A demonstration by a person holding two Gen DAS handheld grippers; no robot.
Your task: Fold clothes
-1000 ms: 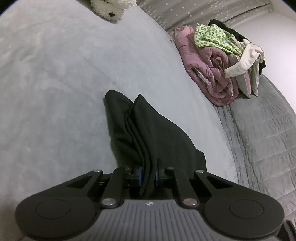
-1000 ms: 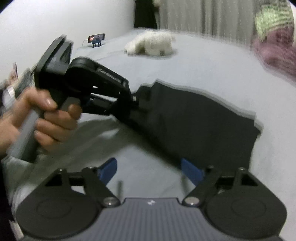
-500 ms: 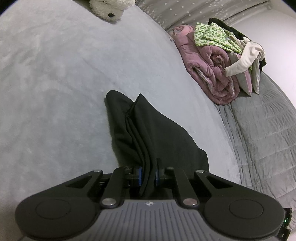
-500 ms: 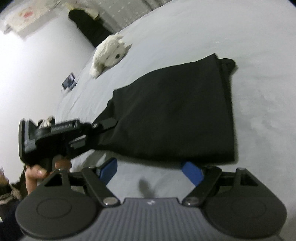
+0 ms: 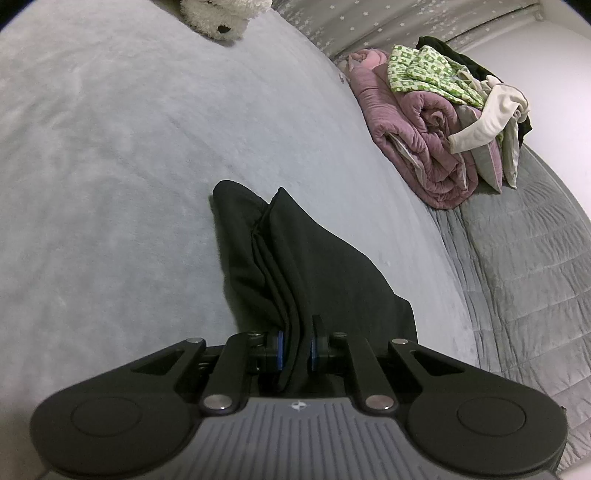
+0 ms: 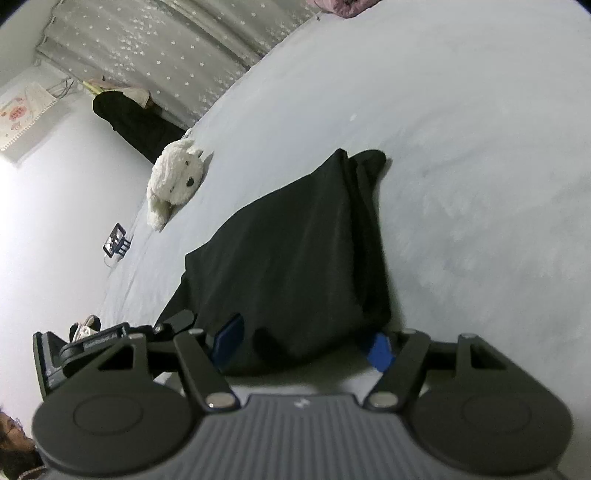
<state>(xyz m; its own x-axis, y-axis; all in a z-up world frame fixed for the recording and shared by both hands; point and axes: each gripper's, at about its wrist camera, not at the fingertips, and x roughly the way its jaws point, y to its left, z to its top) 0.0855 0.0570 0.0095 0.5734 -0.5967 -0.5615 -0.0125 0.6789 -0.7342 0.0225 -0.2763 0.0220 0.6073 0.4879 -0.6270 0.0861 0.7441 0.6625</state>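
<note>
Left wrist view: the left tool (image 5: 295,350) is nearly closed, its two blue-padded fingers pinching the near edge of a black garment (image 5: 295,266). The garment is folded into several layers and runs away from the tool across a pale grey bed (image 5: 110,166), ending in two soft points. At the top edge of the bed lies a white plush toy (image 5: 221,18). Far to the right, well apart from the garment, sits a rolled mauve quilt (image 5: 417,133) with a pile of clothes (image 5: 461,85) on it, among them a green and white patterned piece and a cream one. Below that pile the bed shows a darker grey quilted cover (image 5: 524,258).

Right wrist view: the picture is tilted, so the bed slopes. The right tool (image 6: 303,343) has its jaws closing, one blue pad on each side of the garment's (image 6: 288,258) near corner. The cloth lies between the pads, and they do not yet appear to press on it. To the left, the left tool (image 6: 177,325) shows from the side, clamped on the garment's other near corner. The plush toy (image 6: 173,181) lies beyond the garment, and a phone on a small stand (image 6: 116,240) sits near the bed's edge. A star-dotted curtain (image 6: 166,48) hangs behind the bed.
</note>
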